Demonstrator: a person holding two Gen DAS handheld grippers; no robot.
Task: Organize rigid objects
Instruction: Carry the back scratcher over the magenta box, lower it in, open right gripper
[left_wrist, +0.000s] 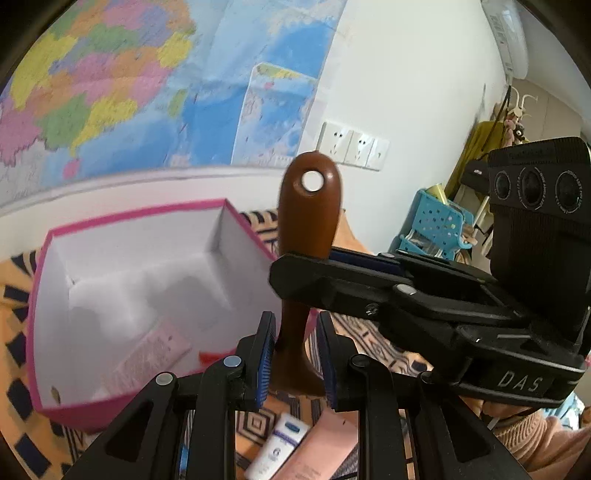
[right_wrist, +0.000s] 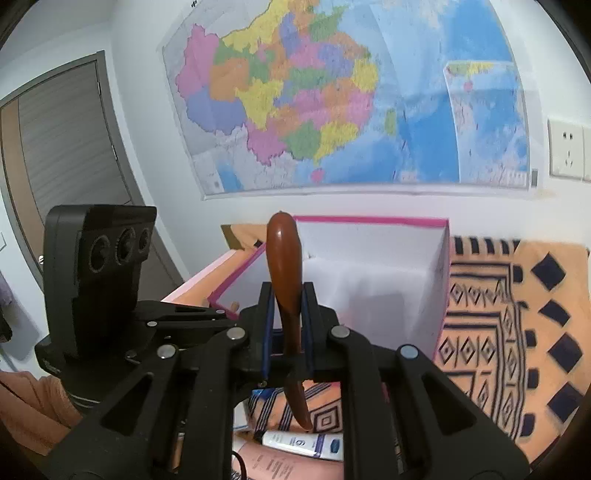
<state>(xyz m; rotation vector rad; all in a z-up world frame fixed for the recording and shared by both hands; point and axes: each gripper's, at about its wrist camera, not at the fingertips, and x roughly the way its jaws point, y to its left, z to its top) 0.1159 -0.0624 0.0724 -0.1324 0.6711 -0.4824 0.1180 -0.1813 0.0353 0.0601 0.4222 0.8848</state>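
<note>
Both tongs are clamped on one brown wooden utensil: the left tongs grip its narrow neck near the flared lower end, and the right tongs grip the thicker handle below the end with the hanging hole. The utensil is held upright in the air, just in front of the near wall of the open pink box, above the patterned cloth. Risk: with two grips on one rigid piece, any unequal motion of the hands would twist or lever it, and the smooth rounded wood could slip through the pads. The lower tip hangs near a white tube and a pink package and could knock them. The box rim lies close ahead; the utensil must clear it before descent. Inside, a pale pink item lies toward the near side; the rest of the floor looks open.
</note>
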